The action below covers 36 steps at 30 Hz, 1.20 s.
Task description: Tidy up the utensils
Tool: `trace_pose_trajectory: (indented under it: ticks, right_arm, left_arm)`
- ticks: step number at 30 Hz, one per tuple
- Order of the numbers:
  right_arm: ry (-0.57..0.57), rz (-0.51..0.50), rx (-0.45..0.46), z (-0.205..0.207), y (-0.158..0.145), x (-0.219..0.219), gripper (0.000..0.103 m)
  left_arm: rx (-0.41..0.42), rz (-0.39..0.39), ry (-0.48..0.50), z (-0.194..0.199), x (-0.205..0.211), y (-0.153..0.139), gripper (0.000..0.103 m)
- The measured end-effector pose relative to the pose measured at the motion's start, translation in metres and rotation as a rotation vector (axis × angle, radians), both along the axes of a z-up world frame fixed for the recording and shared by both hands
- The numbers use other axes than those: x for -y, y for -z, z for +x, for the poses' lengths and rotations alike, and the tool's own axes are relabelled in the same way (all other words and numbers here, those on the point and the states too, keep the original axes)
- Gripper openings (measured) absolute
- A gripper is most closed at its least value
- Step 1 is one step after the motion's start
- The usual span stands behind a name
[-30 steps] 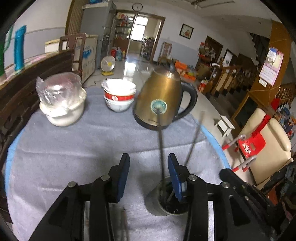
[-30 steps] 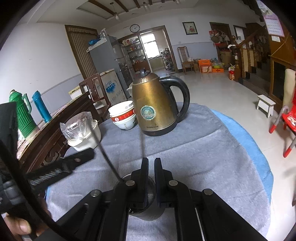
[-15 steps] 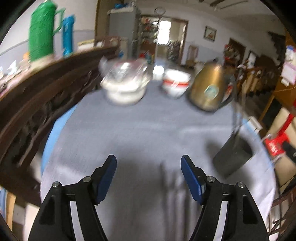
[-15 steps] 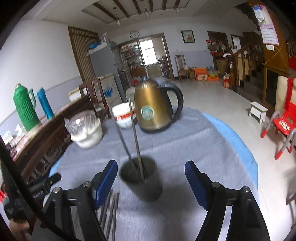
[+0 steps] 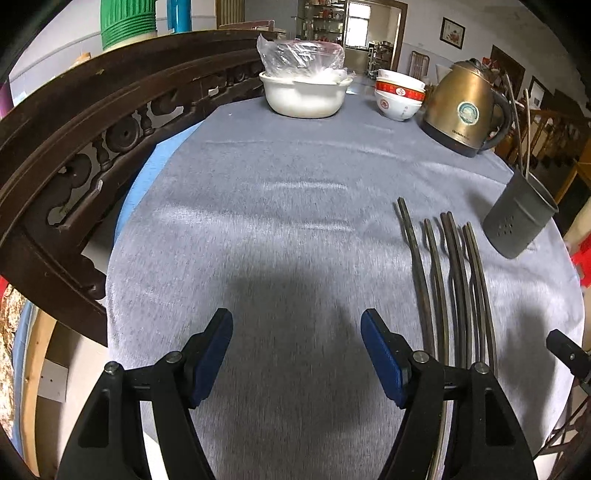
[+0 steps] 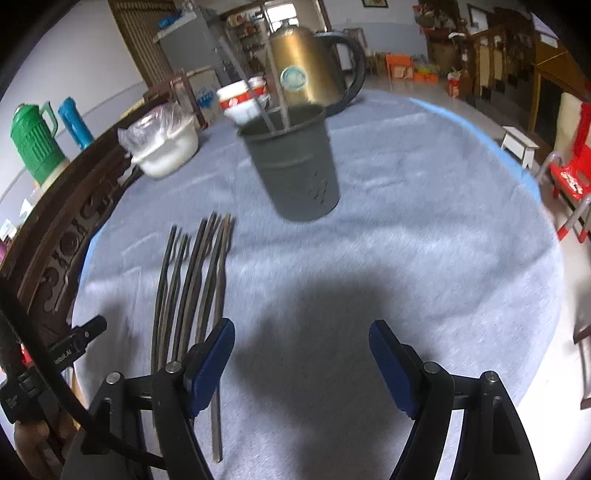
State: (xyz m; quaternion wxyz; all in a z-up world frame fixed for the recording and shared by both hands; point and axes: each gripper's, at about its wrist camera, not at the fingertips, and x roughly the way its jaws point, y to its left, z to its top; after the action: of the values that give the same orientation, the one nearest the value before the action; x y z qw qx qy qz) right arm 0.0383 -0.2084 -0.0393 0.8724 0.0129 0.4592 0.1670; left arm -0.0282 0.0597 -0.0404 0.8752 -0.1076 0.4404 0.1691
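- Leftmost in the left wrist view: dark carved wooden rail [image 5: 85, 140] curving along the upper left edge, green thermos [image 5: 127, 22] and blue flask [image 5: 179, 14] cut off at the top.
- Bottom centre: left gripper [image 5: 296, 343] with blue-padded jaws spread wide over bare grey tablecloth [image 5: 258, 206], nothing between them.
- Top centre: white pot [image 5: 304, 98] covered with clear plastic, then stacked red-and-white bowls [image 5: 399, 98], then brass kettle [image 5: 463, 110] at upper right.
- Right of the gripper: loose chopsticks [image 5: 448, 273] lying flat, side by side, running from mid-frame down behind the right jaw.
- Far right: grey holder cup [image 5: 517, 221], upright, near the chopstick tips but apart from them, two sticks standing in it.
- Now the right wrist view, leftmost: part of the other handheld rig at the lower left edge.
- Left of centre: same chopsticks [image 6: 195, 288] fanned on the cloth, lower ends passing under the left jaw.
- Bottom centre: right gripper [image 6: 302, 347] likewise wide apart, holding nothing, only shadowed cloth between the pads.
- Upper centre: holder cup [image 6: 295, 173] in front of the kettle [image 6: 310, 66].
- Right edge: red chair [image 6: 570, 173] on the floor.
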Motion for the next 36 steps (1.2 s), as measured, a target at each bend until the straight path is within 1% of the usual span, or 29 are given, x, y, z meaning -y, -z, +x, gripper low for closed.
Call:
trace_pose_trajectory:
  ticks: [3,8,12,17,19,23,25,27,36]
  right_arm:
    - [-0.033,-0.005,-0.025,-0.004,0.002,-0.009,0.079]
    - [-0.074,-0.002,-0.07,-0.003,0.01,-0.022,0.077]
    - [-0.085,-0.029,-0.09,-0.005,0.019,-0.028,0.077]
    - [-0.051,-0.1,-0.068,-0.006,0.024,-0.029,0.077]
    - [-0.038,-0.135,-0.056,-0.005,0.026,-0.03,0.077]
    - [-0.029,-0.164,-0.054,-0.002,0.03,-0.031,0.077]
    - [-0.031,-0.168,-0.058,-0.001,0.033,-0.032,0.077]
    - [-0.034,-0.188,-0.043,-0.003,0.036,-0.034,0.077]
    - [-0.036,-0.194,-0.032,-0.002,0.037,-0.032,0.078]
  left_arm:
    - [-0.015,0.015,0.012,-0.003,0.004,0.002,0.073]
    - [-0.05,0.017,0.006,-0.007,0.004,0.014,0.073]
    - [-0.071,0.016,0.007,-0.007,0.005,0.022,0.073]
    - [-0.093,0.009,0.006,-0.005,0.004,0.031,0.073]
    - [-0.084,0.009,0.003,-0.005,0.002,0.032,0.075]
    - [-0.073,0.016,-0.001,-0.006,0.002,0.033,0.078]
    - [-0.065,0.022,-0.006,-0.007,0.003,0.034,0.082]
    - [-0.058,0.026,-0.009,-0.008,0.004,0.035,0.083]
    - [-0.051,0.032,-0.016,-0.008,0.003,0.037,0.086]
